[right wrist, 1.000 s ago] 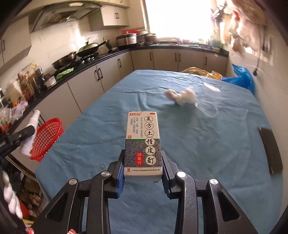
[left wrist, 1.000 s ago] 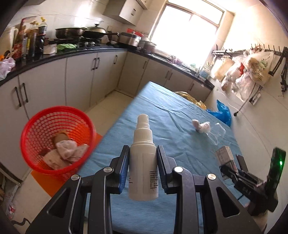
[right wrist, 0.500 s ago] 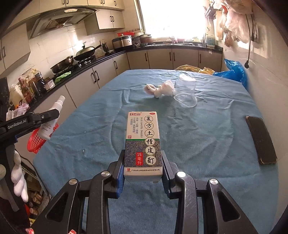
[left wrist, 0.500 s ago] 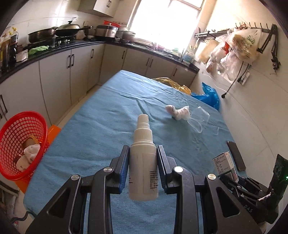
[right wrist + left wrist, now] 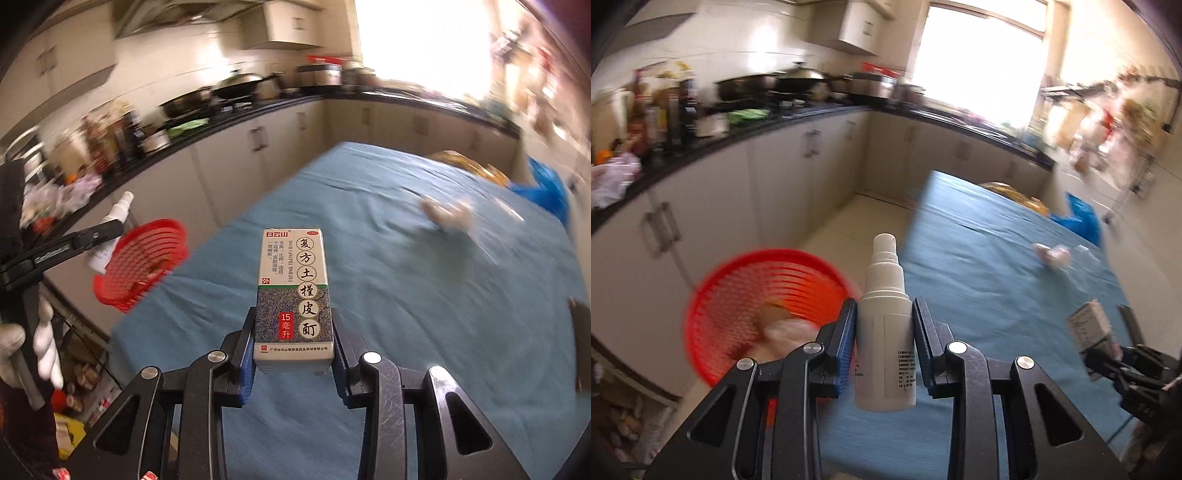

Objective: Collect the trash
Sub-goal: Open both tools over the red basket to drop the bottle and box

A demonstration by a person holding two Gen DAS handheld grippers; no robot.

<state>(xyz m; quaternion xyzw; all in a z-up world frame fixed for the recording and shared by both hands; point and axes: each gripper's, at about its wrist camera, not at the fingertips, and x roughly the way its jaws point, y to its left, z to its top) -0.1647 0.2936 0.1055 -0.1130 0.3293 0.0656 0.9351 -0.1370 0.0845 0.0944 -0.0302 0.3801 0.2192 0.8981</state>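
Trash is held clear of the table [image 5: 406, 295]: a bottle [image 5: 885, 332] clamped upright in the left gripper [image 5: 884, 343] beside the basket [image 5: 738, 295], a box [image 5: 293, 295] pinched in the right gripper [image 5: 293, 343], presumably for dropping in.

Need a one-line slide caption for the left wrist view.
Left hand-held gripper holds a white spray bottle upright beside the red basket, off the blue table's edge.

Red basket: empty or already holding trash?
Not empty. The red basket shows crumpled pale tissue-like trash and something brown inside; blur hides details.
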